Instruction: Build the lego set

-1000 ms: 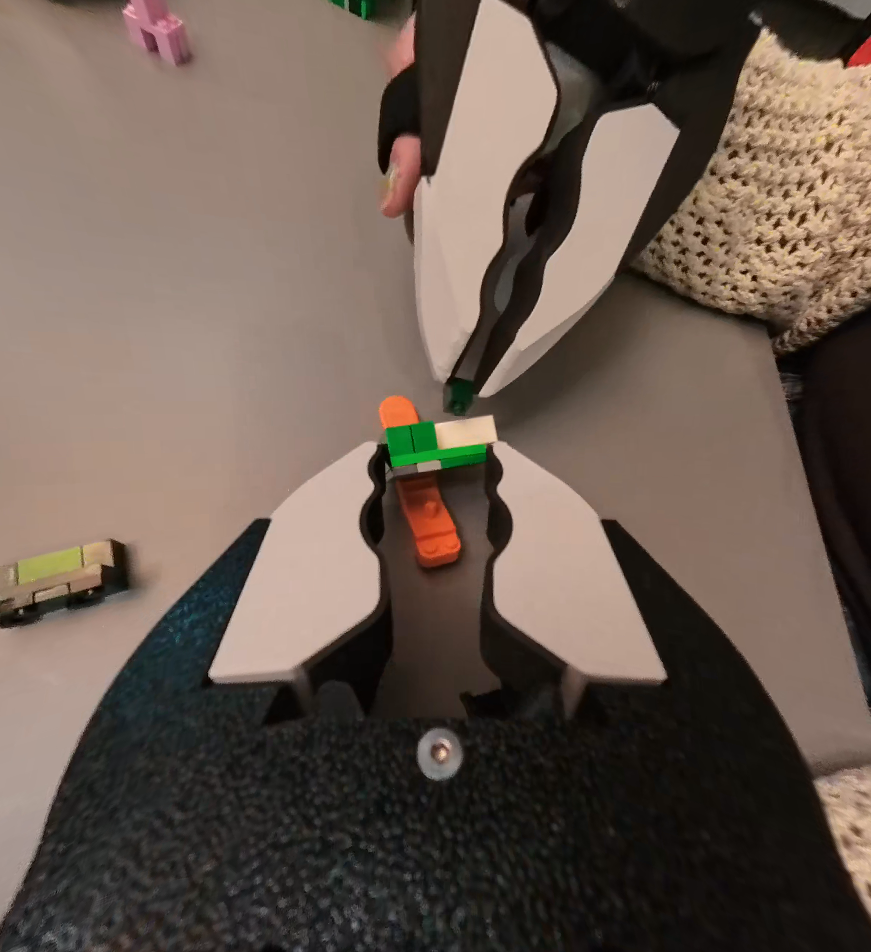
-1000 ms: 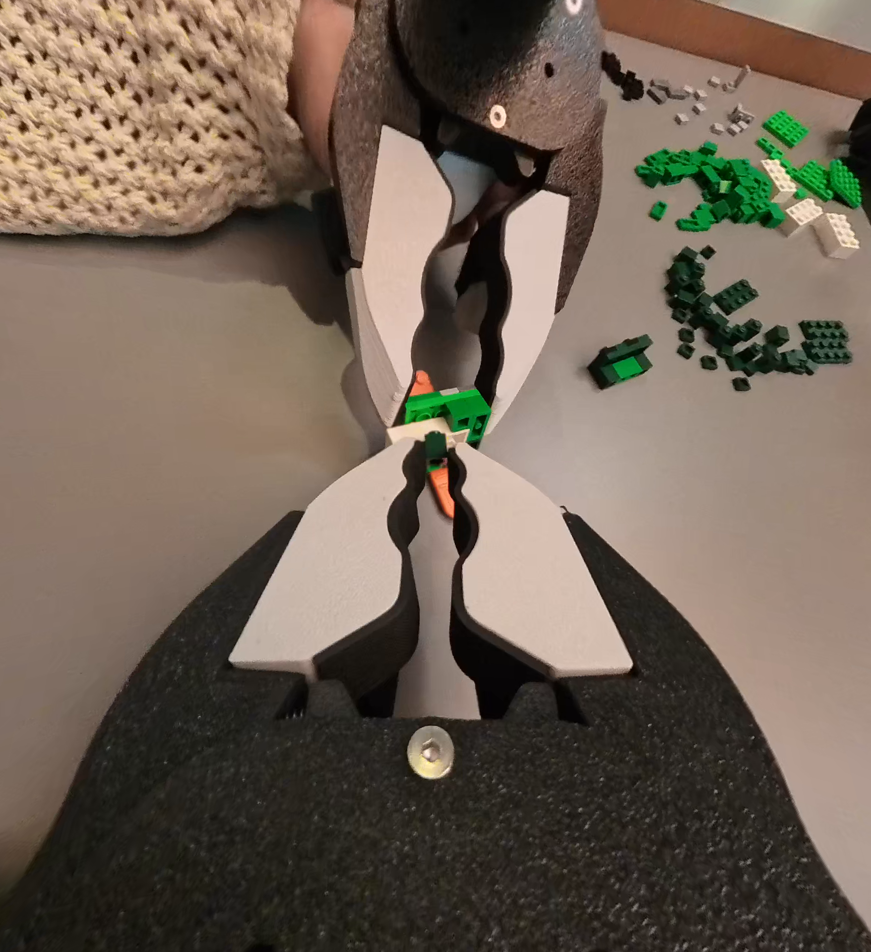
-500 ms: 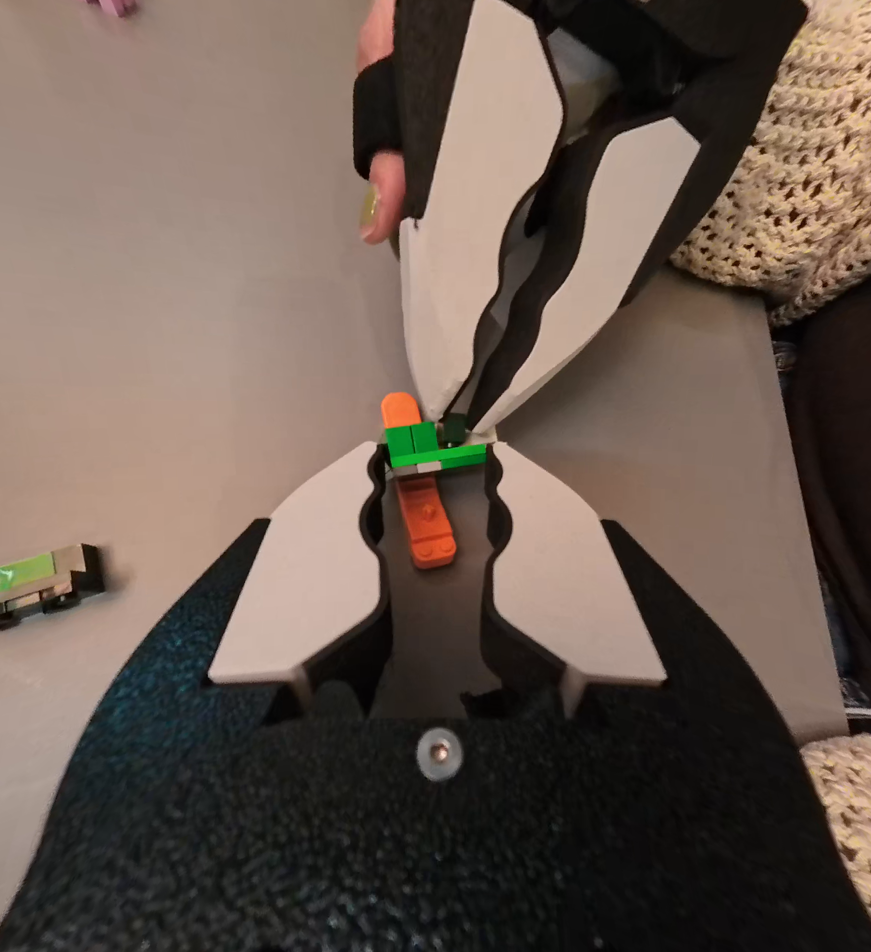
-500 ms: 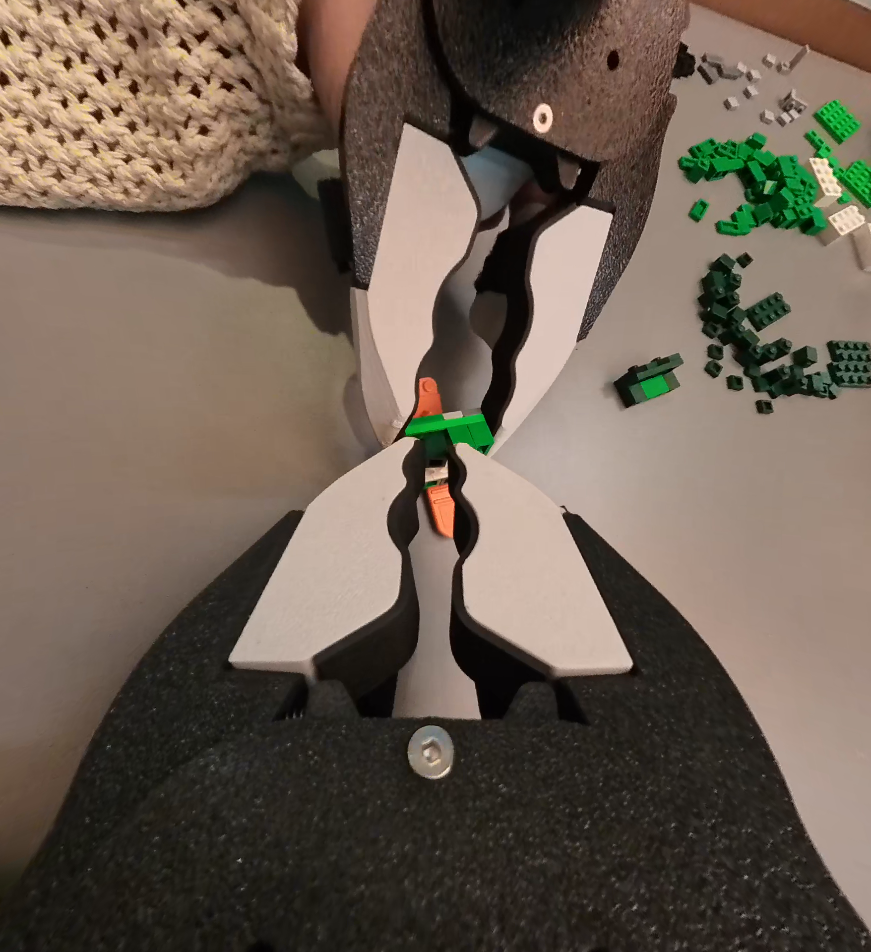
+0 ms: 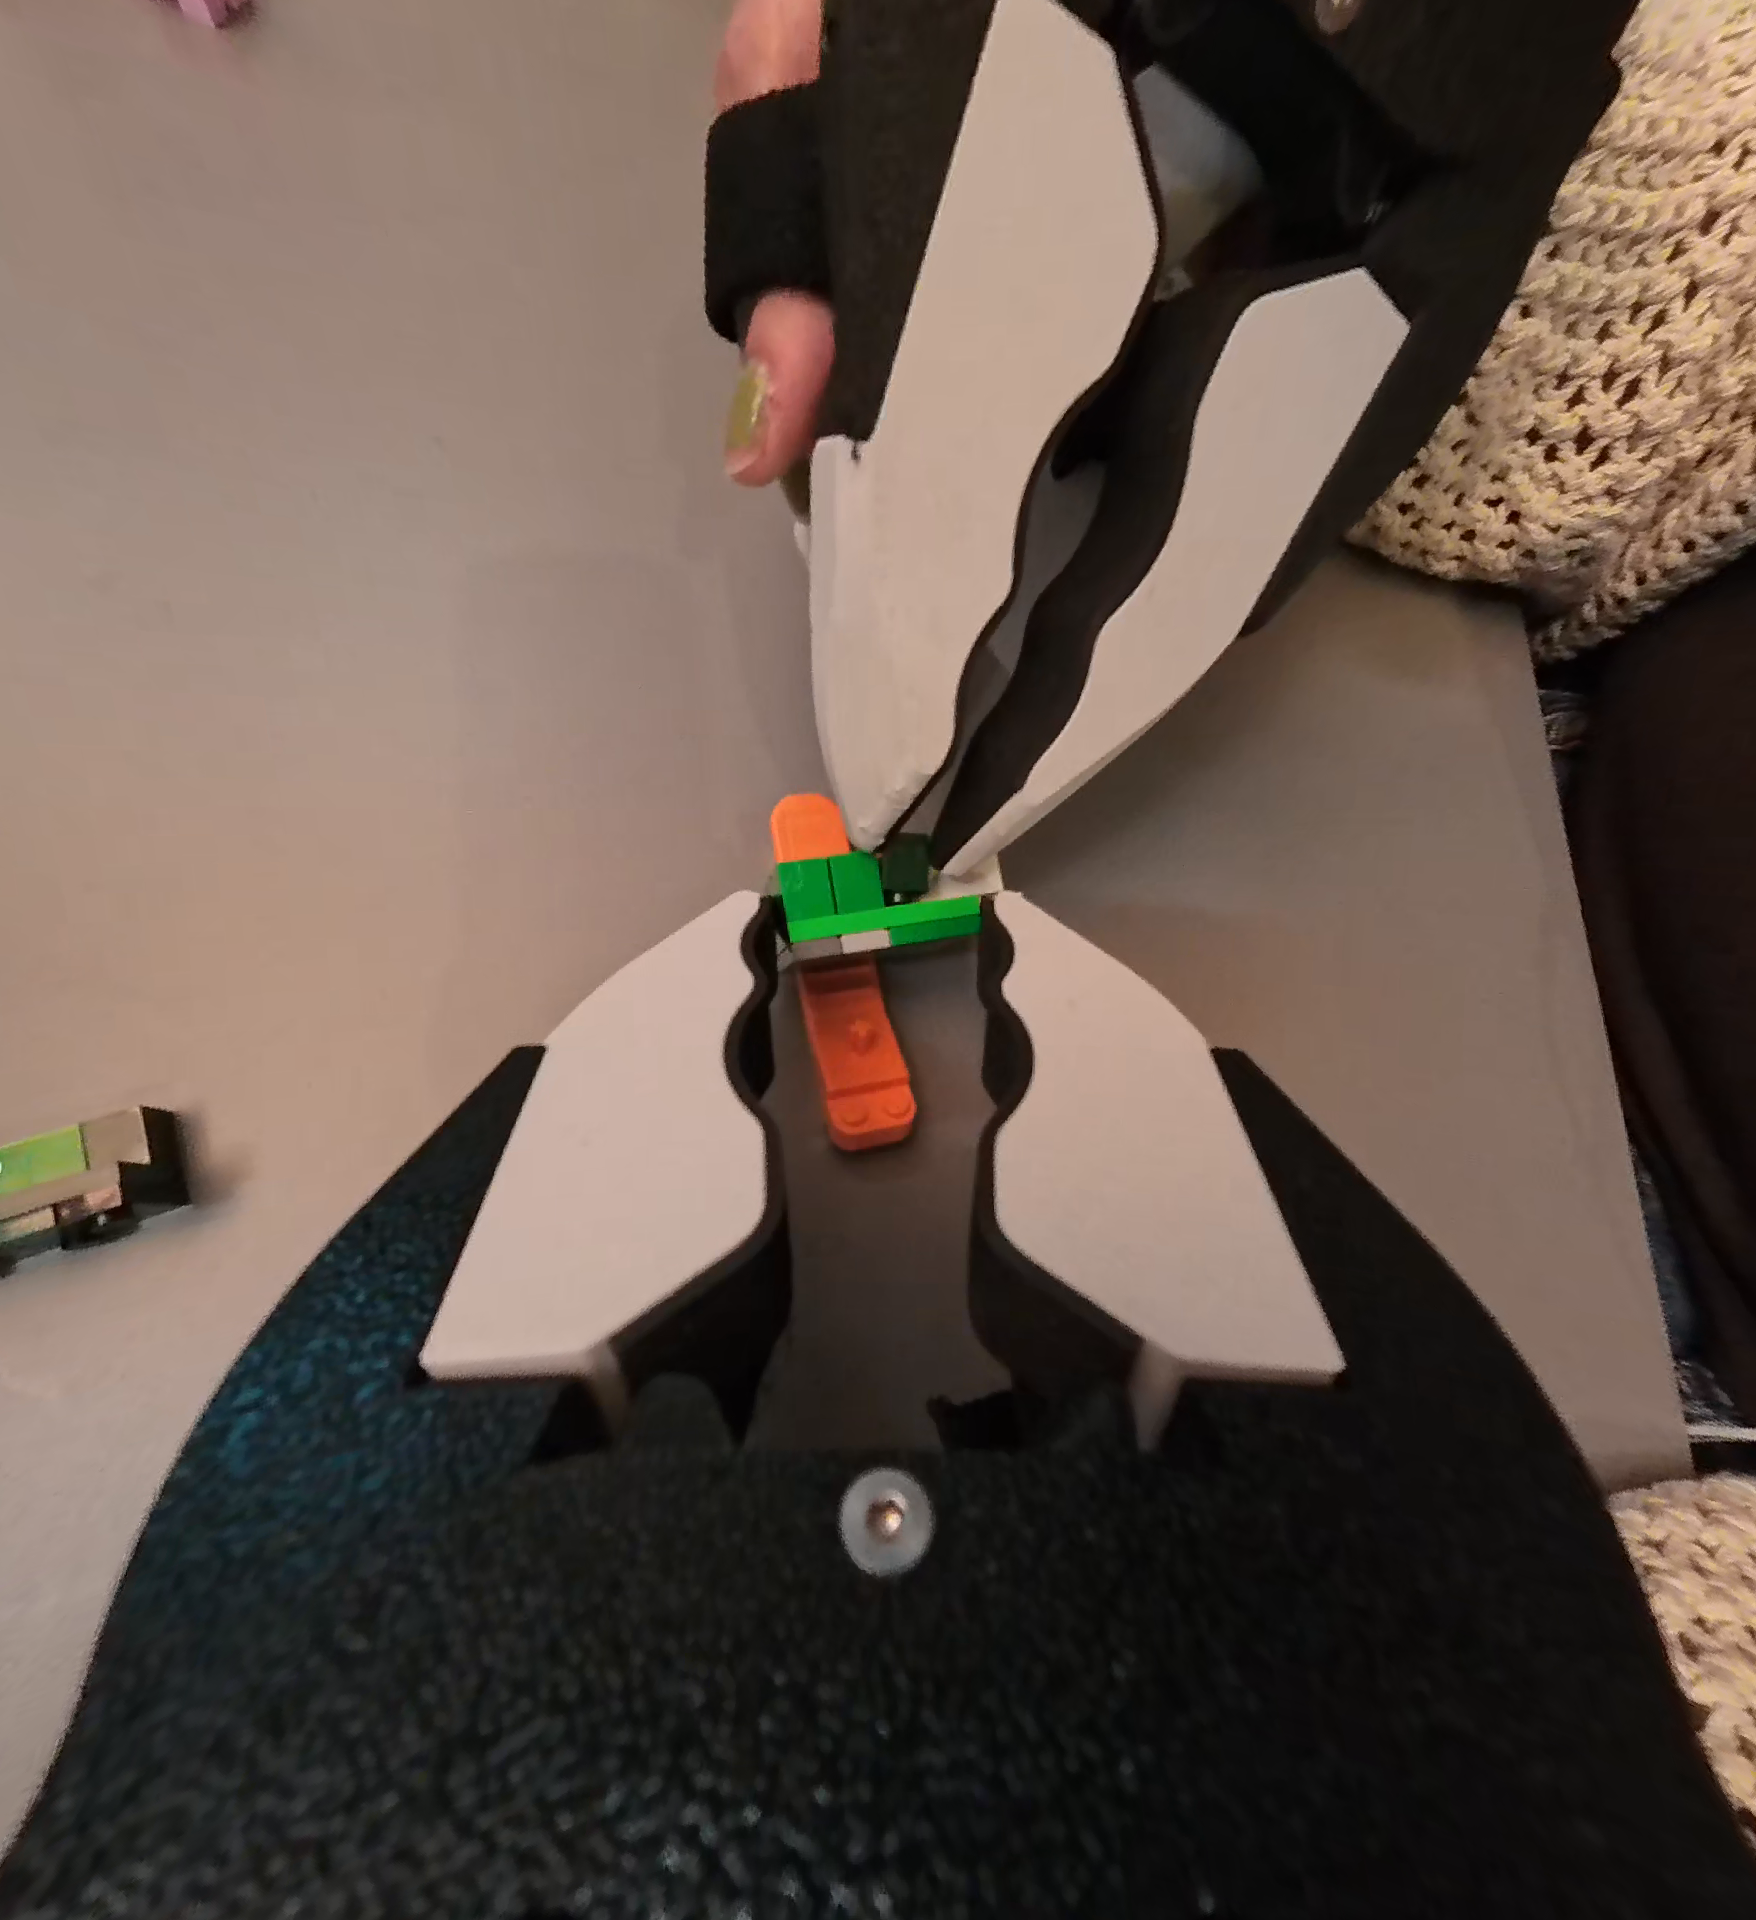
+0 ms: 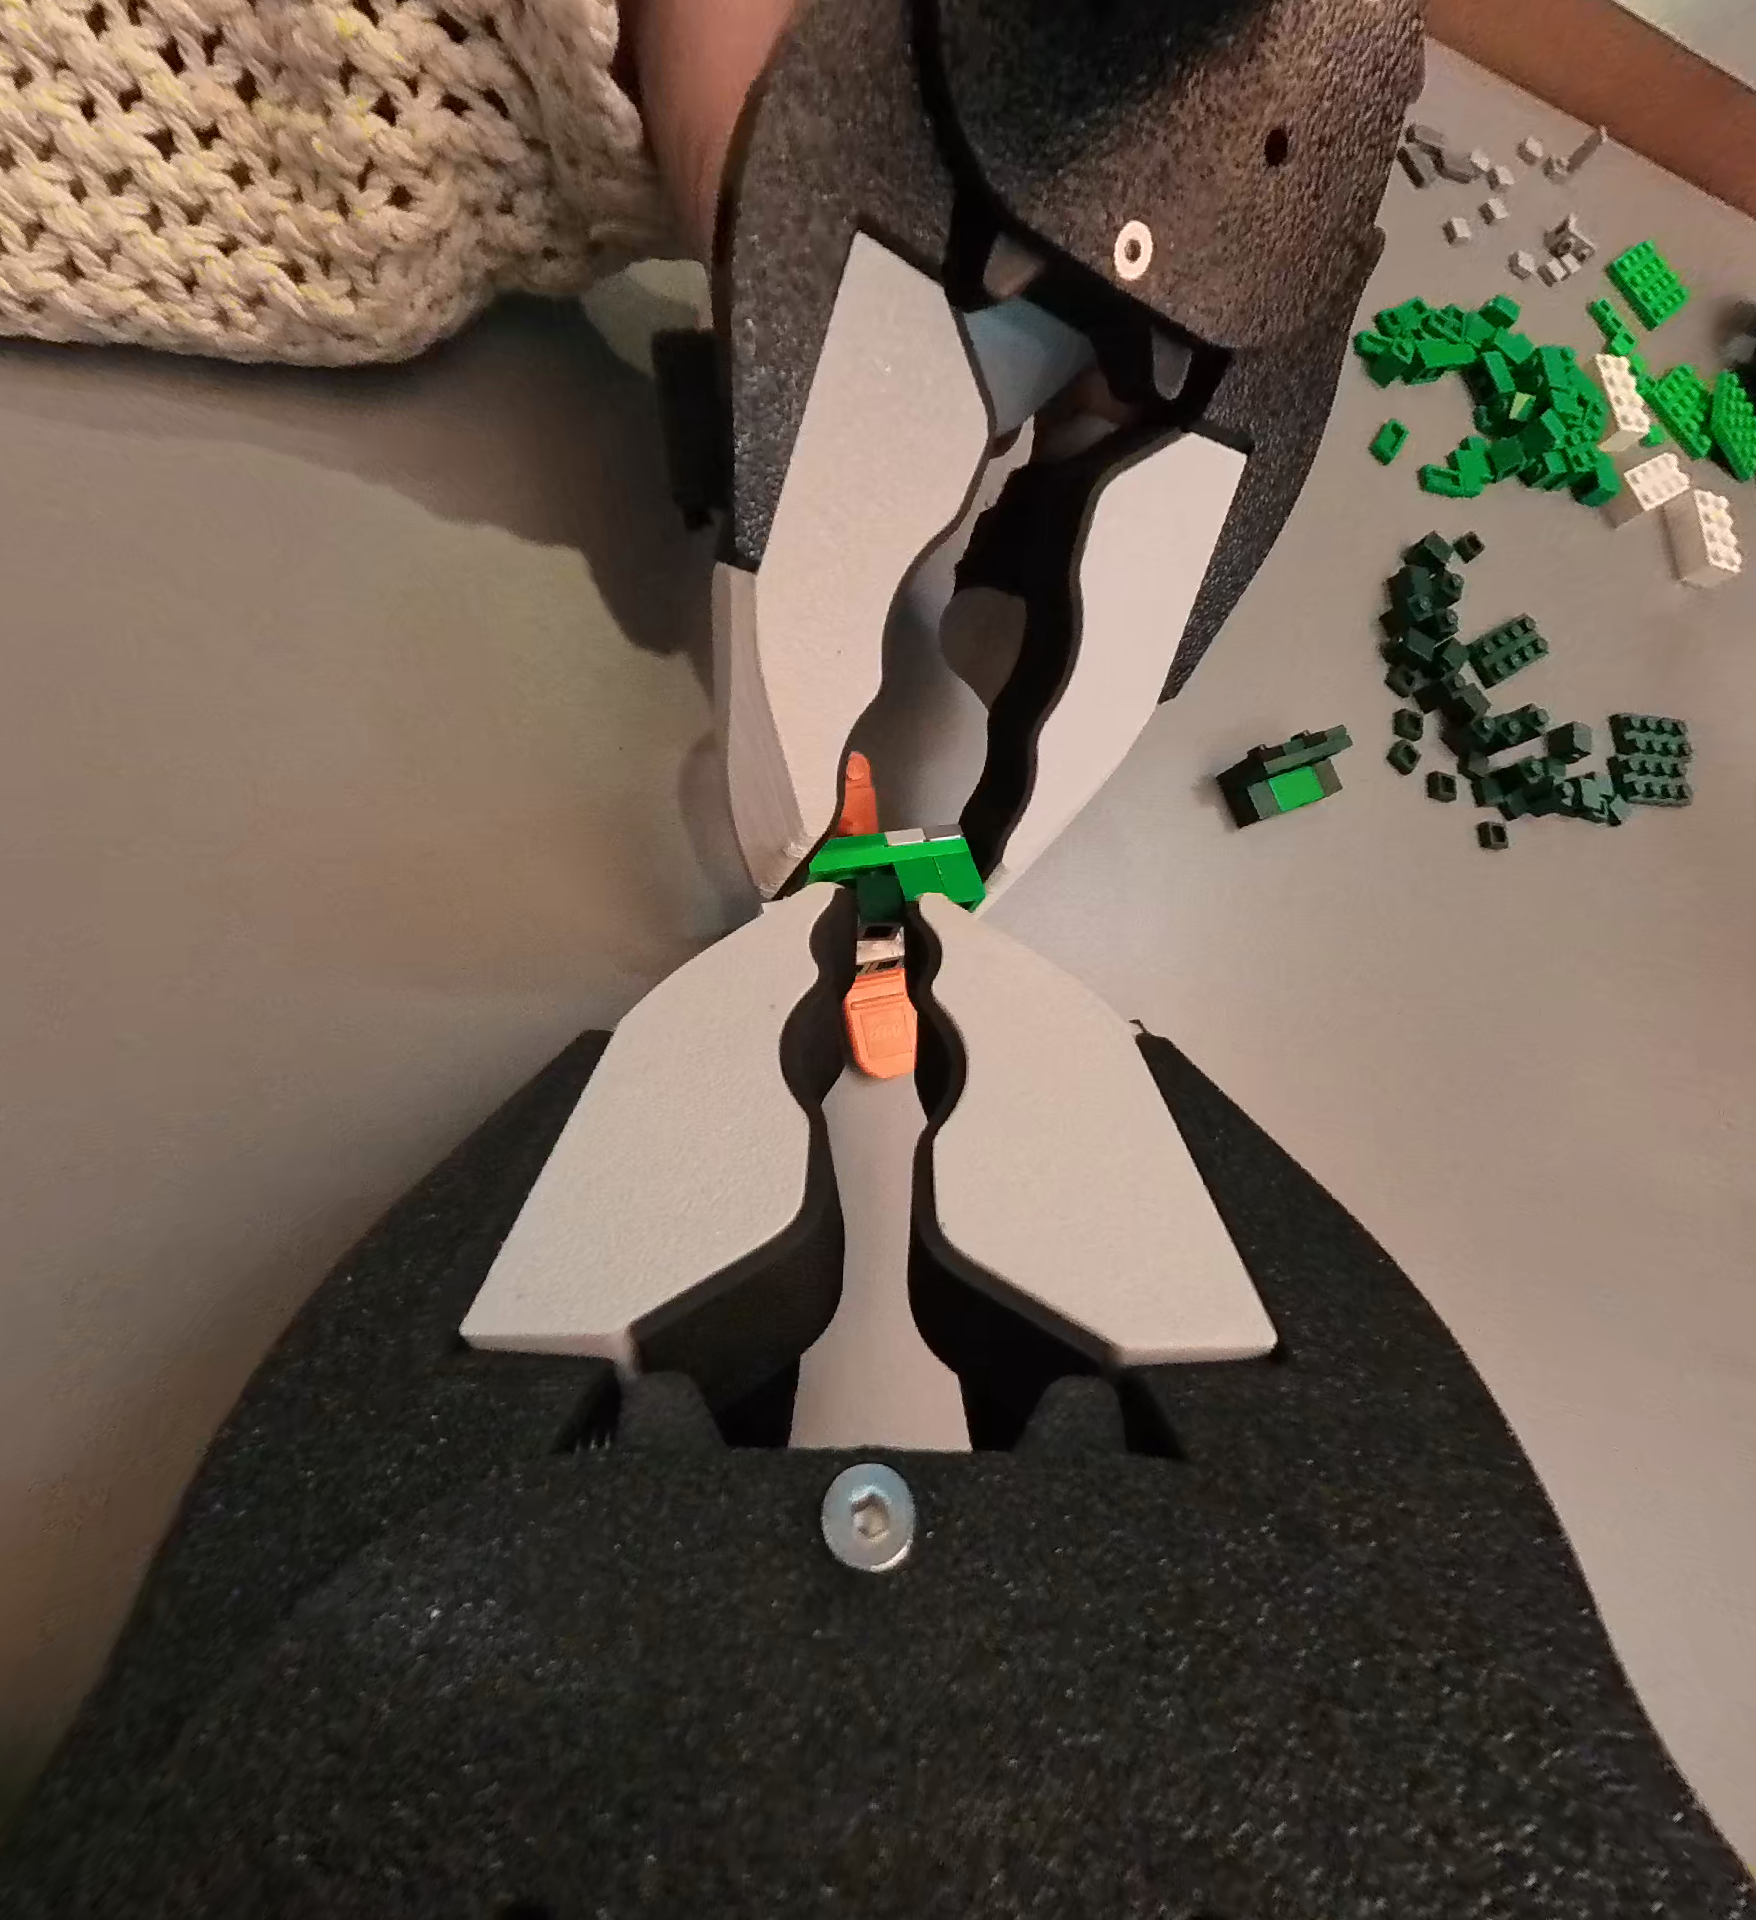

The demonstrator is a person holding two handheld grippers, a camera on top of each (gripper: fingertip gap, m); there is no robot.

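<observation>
Right now the small lego assembly (image 5: pixel 869 904) is held above the grey table (image 5: pixel 334 623), clamped at its bright green middle between the tips of the left gripper (image 5: pixel 879 920). Its long axis is the orange strip (image 5: pixel 858 1049), which in the left wrist view runs from near to far: the squared, studded end points back toward the camera between the fingers, and the rounded end (image 5: pixel 801 826) pokes out on the far side, leaning slightly left. Across that strip sits a bright green bar lying left to right, with small grey and white pieces under its near edge and a pale plate at its right end.

From the far side, the right gripper (image 5: pixel 921 847) comes in tip to tip with the left one, its fingers closed on a small dark green brick (image 5: pixel 905 864) that rests against the top of the assembly, just right of the two bright green blocks. In the right wrist view the right gripper (image 6: pixel 879 909) pinches this dark piece (image 6: pixel 879 894) with the rounded orange end (image 6: pixel 879 1029) pointing toward the camera between its fingers, and the left gripper (image 6: pixel 889 852) holds the green bar beyond.

On the table to the right in that view lie a pile of bright green bricks (image 6: pixel 1539 405), some white bricks (image 6: pixel 1684 520), a scatter of dark green bricks (image 6: pixel 1508 717), and a small dark green sub-build (image 6: pixel 1284 790). A grey and lime build on wheels (image 5: pixel 32 1195) sits at the left of the left wrist view.
</observation>
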